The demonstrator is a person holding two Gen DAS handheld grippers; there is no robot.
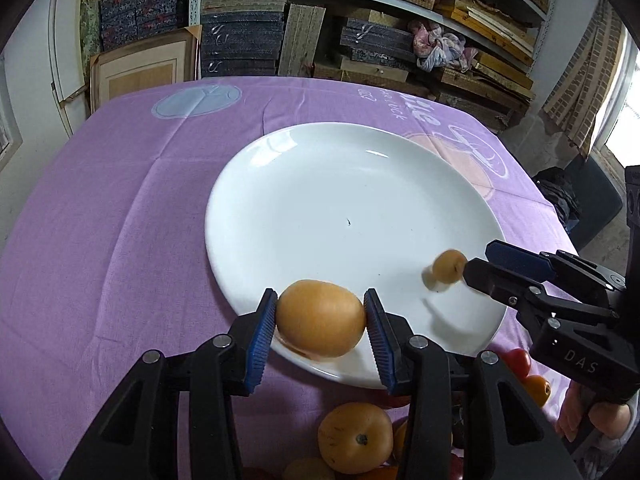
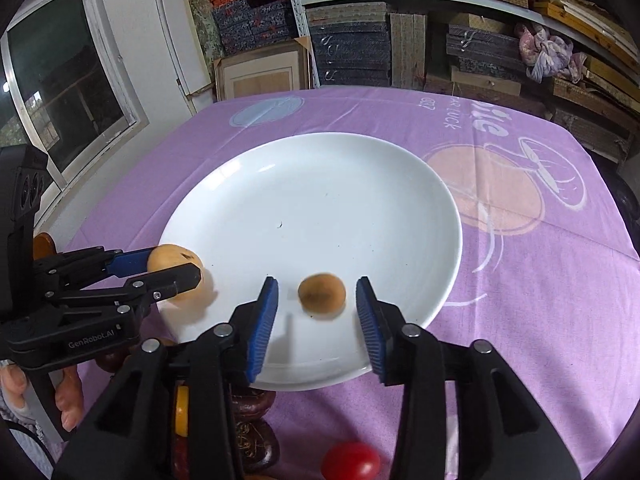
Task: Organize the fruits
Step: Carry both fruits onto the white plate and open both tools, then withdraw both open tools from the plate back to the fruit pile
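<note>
Nearest the person, loose fruit crowds the front edge of the purple printed tablecloth (image 1: 120, 200): a round orange fruit with a dark stem scar (image 1: 355, 438), a small glossy red tomato (image 2: 350, 460), and darker pieces too hidden to name.

Just beyond, the left gripper (image 1: 320, 322) has its blue ribbed pads clamped on a smooth tan egg-shaped fruit (image 1: 321, 318), held over the near rim of the wide white ceramic plate (image 1: 340, 184). Its long axis runs straight across from pad to pad, so it is pinched at its two ends; gripping across the narrower middle would look safer. Skin looks smooth and likely slippery, flesh likely soft, so a gentle squeeze is called for.

To the right, the right gripper (image 2: 318, 312) stands apart, pads clear on both sides of a small brownish-tan oval fruit (image 2: 322, 294). That one is blurred above the plate's near part; whether it has landed I cannot tell. It looks light and apt to roll.

Farther back, the plate centre lies bare.
</note>
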